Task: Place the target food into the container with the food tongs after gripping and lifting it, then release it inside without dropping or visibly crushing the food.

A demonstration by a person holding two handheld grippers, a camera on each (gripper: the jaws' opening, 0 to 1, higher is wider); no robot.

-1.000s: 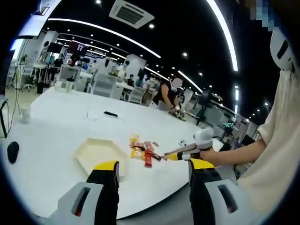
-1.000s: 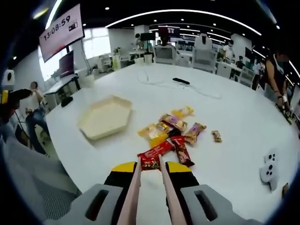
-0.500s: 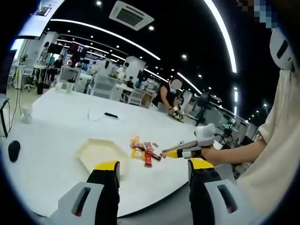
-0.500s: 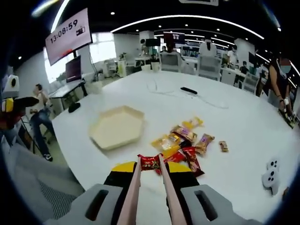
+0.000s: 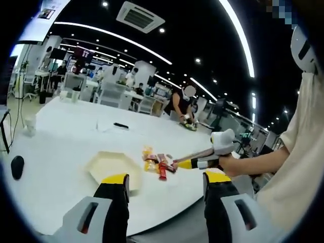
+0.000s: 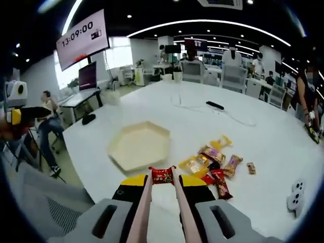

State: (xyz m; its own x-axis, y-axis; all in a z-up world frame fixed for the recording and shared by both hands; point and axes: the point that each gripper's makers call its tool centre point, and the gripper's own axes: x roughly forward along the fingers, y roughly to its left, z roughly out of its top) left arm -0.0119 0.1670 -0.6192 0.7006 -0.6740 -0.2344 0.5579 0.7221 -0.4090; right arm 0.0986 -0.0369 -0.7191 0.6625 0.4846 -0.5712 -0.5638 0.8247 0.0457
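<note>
Right tool (image 6: 162, 178) is clamping the food tongs (image 6: 161, 212), and the tong tips are pinching a red wrapped snack (image 6: 162, 175) raised off the bench (image 6: 263, 136), near the cream hexagonal container (image 6: 139, 146) but not yet over it. Left tool (image 5: 164, 185) is hanging idle with its jaws apart, holding nothing. The snack is looking light and thin, its glossy wrapper likely slippery and crinkly, its contents probably brittle, so a gentle pinch across the packet's middle is suiting it better than its twisted ends. It is showing red foil with pale lettering too small to read. Other wrapped snacks (image 6: 215, 161) are lying scattered beside the container.
</note>
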